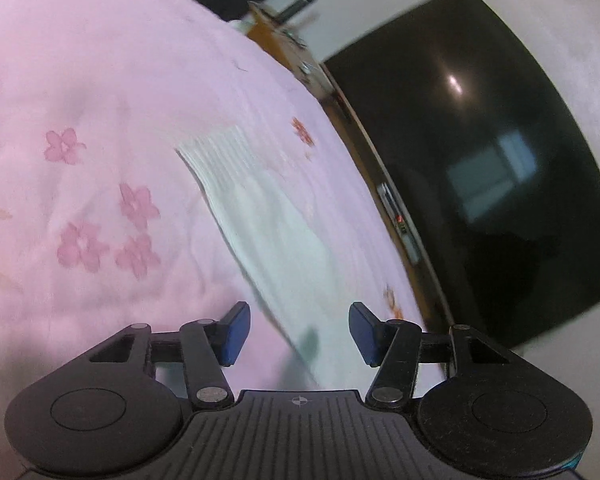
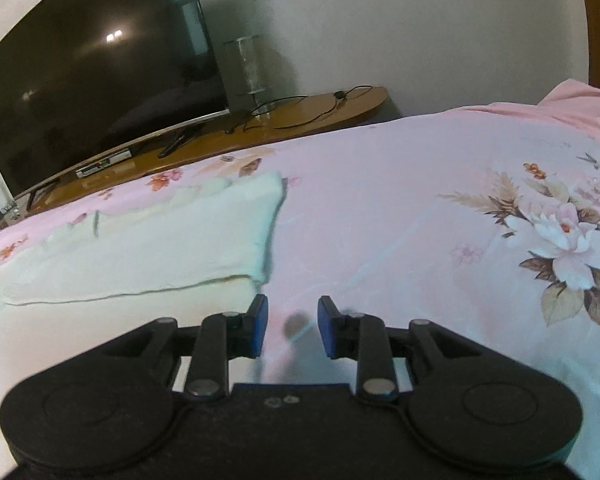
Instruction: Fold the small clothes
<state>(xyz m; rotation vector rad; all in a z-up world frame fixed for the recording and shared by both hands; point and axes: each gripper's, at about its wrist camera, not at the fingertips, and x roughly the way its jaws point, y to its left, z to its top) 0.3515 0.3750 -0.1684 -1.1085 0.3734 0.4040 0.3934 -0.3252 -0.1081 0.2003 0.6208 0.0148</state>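
Note:
A small pale mint-white garment lies flat on the pink floral bedspread. In the left wrist view it stretches from the middle down between my fingers. My left gripper is open and empty, hovering just above the garment's near end. In the right wrist view the garment lies at the left, with a folded edge facing me. My right gripper is open and empty, above the bedspread just right of the garment's near corner.
A large dark TV stands on a wooden cabinet along the bed's far side, also seen in the right wrist view. A glass vase and cables lie on the cabinet. A white wall is behind.

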